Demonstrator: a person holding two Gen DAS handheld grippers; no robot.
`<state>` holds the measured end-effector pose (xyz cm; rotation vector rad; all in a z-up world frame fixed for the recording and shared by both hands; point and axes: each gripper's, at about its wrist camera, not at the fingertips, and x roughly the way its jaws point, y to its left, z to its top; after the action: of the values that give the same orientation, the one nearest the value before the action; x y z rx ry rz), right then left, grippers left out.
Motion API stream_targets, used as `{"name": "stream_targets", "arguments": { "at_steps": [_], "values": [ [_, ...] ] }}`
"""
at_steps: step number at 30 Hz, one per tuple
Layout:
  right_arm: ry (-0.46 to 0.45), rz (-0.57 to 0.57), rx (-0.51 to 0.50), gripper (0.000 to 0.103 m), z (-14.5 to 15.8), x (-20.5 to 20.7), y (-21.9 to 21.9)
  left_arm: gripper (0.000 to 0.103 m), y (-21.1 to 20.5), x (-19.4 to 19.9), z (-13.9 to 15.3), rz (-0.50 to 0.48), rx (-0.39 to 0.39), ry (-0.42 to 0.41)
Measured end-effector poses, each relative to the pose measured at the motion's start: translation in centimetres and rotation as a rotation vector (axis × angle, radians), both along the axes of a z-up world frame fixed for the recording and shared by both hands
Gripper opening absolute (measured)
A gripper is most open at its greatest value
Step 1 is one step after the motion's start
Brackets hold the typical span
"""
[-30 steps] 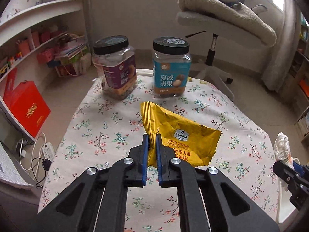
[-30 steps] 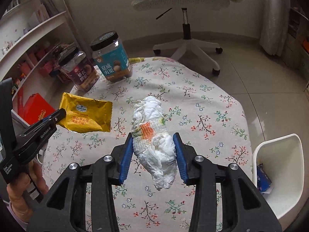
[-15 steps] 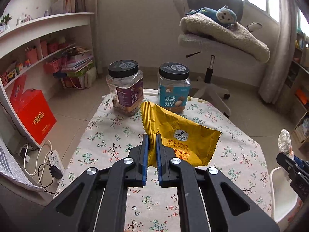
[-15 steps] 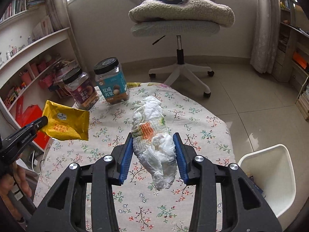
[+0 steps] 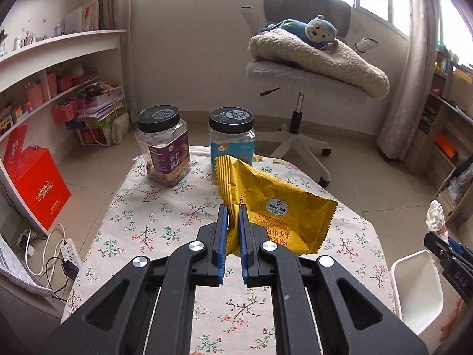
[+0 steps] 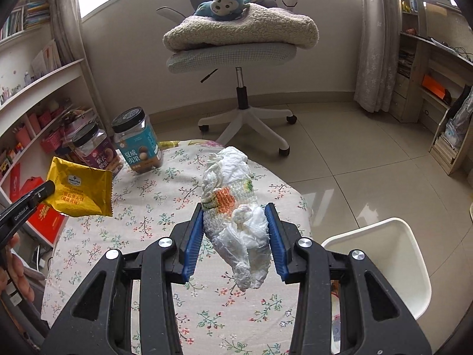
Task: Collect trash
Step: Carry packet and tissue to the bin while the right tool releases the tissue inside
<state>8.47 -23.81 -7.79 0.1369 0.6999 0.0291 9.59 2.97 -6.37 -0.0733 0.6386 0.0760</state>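
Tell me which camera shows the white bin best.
The right wrist view. There the white bin shows its whole rim and open inside, beside the table, just right of the right gripper. The left wrist view catches only part of it at the frame's lower right edge.

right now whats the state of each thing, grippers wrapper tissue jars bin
left gripper: shut on yellow wrapper, held off the table
right gripper: shut on crumpled tissue wad, held off the table
purple-label jar: upright, lid on
blue-label jar: upright, lid on
white bin: open top, beside the table
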Motion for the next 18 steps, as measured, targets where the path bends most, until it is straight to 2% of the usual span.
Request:
{"name": "stream_targets", "arguments": {
  "at_steps": [18],
  "values": [
    [0.001,-0.197,0.002,0.039,-0.2,-4.0,-10.7,0.008,-10.1,-0.5,0.5,-0.173,0.004,-0.012]
  ]
}}
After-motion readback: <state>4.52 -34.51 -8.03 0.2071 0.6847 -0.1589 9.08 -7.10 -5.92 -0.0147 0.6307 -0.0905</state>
